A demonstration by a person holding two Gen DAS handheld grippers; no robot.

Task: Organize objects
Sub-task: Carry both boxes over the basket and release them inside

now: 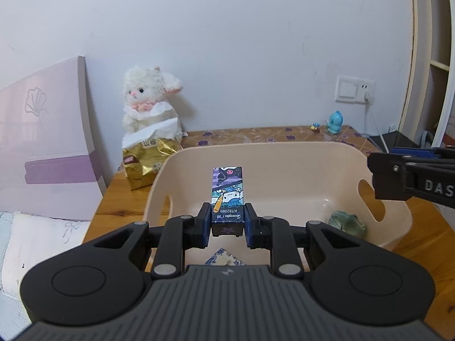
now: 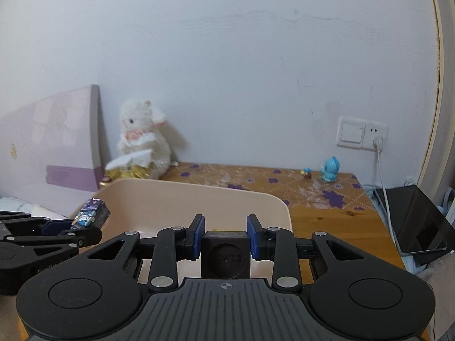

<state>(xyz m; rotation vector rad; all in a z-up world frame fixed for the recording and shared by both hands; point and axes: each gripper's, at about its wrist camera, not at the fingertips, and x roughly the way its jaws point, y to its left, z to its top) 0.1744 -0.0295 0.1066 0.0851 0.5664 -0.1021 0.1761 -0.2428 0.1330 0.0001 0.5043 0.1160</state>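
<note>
In the left wrist view we see the left claw pinching a cartoon-printed box above the beige basket, with a green cloth lump inside at lower right. Only the right wrist view shows the right claw clamped on a black block, and a tablet at right. The wooden surface meets a white wall, where a plush toy sits.
</note>
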